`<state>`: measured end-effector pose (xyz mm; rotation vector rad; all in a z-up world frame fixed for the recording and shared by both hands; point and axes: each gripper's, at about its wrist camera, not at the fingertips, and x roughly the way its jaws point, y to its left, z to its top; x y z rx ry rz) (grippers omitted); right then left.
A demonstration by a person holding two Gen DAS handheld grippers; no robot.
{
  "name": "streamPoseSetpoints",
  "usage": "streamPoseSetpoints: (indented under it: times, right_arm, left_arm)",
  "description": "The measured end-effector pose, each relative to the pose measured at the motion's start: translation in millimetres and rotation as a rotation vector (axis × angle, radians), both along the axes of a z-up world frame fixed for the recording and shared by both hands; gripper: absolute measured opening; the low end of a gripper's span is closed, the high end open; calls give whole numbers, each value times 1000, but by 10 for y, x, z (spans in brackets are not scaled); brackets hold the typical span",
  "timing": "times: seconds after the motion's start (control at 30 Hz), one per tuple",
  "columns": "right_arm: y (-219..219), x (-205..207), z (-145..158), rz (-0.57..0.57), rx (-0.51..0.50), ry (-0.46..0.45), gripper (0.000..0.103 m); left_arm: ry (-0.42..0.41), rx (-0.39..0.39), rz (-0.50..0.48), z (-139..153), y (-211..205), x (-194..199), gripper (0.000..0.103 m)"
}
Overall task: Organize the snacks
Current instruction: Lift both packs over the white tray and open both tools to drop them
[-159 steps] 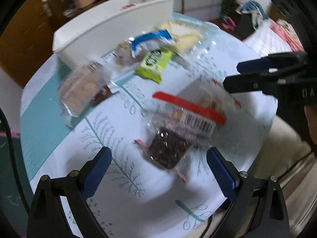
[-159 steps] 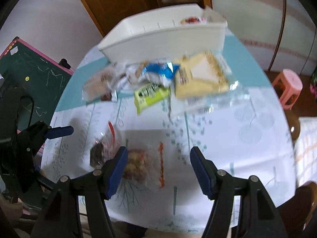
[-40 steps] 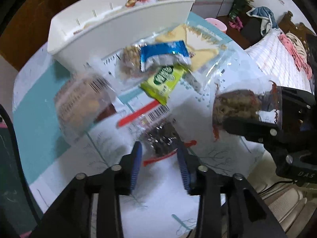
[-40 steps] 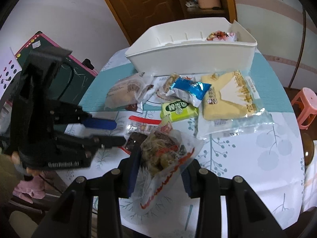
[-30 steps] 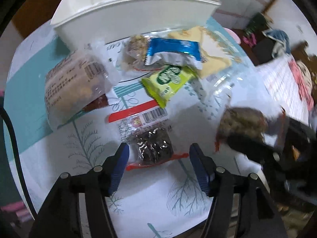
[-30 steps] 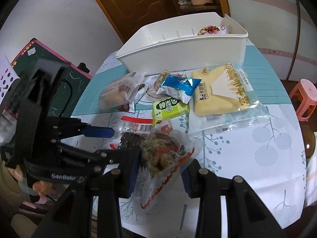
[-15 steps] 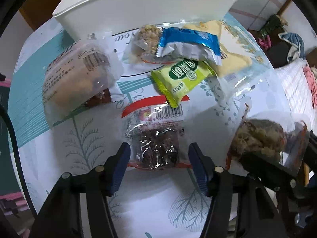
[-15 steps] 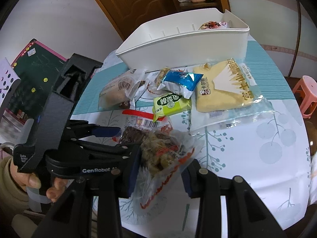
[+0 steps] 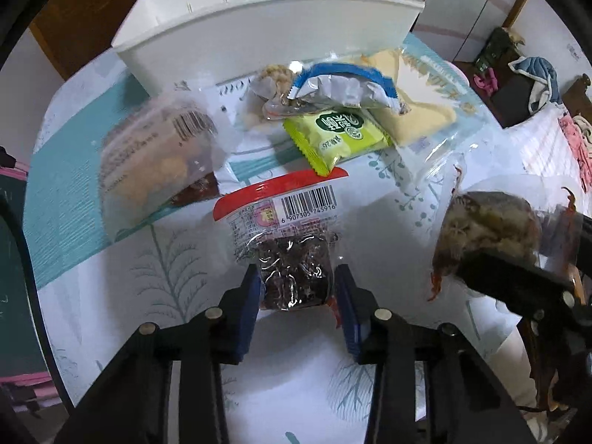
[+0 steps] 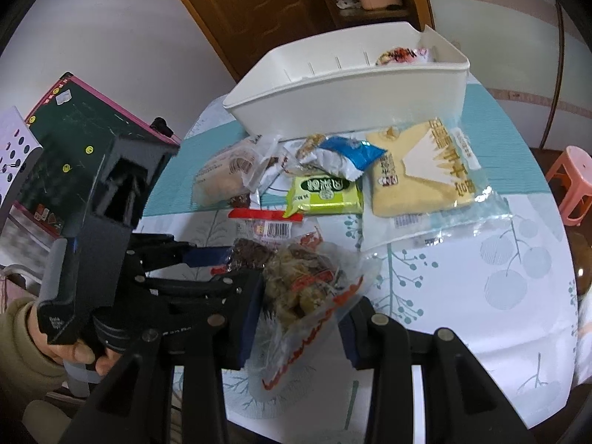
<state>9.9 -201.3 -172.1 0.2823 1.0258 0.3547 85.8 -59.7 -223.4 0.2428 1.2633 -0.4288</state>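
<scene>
Half a second ago the left hand-held gripper [image 9: 296, 288] straddled the dark snack pack [image 9: 292, 259] with its jaws wide; now they are closing, and the blue pads [image 9: 251, 296] sit against both sides of the pack's dark lower half. The pack's red-edged top with the barcode points toward 12 o'clock, lying on the worktop [image 9: 148, 277].

Over the same time the right hand-held gripper [image 10: 299, 318] has not changed: its jaws are narrow, clamped on a clear bag of pale brown snacks [image 10: 303, 288] with red print, held clear of the worktop. In the left wrist view that bag [image 9: 488, 225] hangs at 3 o'clock of the dark pack, well apart from it. In the right wrist view the left hand-held gripper [image 10: 229, 259] comes in from 9 o'clock, a hand [image 10: 74, 351] in a beige sleeve [image 10: 22, 340] gripping its handle.

Beyond the dark pack, toward 12 o'clock, lies a green packet [image 9: 336, 133], touching the pack's red edge. A blue-and-silver packet [image 9: 344, 85] lies on top of it at its far end. At 10 o'clock sits a clear bag with a bun [image 9: 155, 159]; at 1 o'clock a large yellow pack [image 9: 418, 107]. A white bin [image 9: 266, 33] stands at the far edge of the worktop, with one red-printed snack [image 10: 403, 53] inside near its right end.
</scene>
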Motion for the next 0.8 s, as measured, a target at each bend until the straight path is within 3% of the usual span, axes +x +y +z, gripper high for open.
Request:
streamPoseSetpoints:
  times: [0.13, 0.27, 0.5, 0.67, 0.8]
  right_arm:
    - [9, 5, 129, 7, -1, -24, 38]
    - [-3, 70, 360, 20, -1, -69, 38]
    - [-114, 437, 1103, -10, -68, -244, 38]
    - [-246, 857, 1618, -76, -99, -361, 38]
    - [-331, 1243, 1799, -114, -95, -388, 38]
  left_arm:
    - [-73, -31, -9, 360, 67, 18, 37]
    - [-188, -58, -13, 927, 162, 155, 37]
    - [-400, -70, -7, 1916, 126, 567, 37]
    - [-482, -56, 7, 2277, 41, 885, 38]
    - [-513, -50, 37, 2373, -33, 1247, 38]
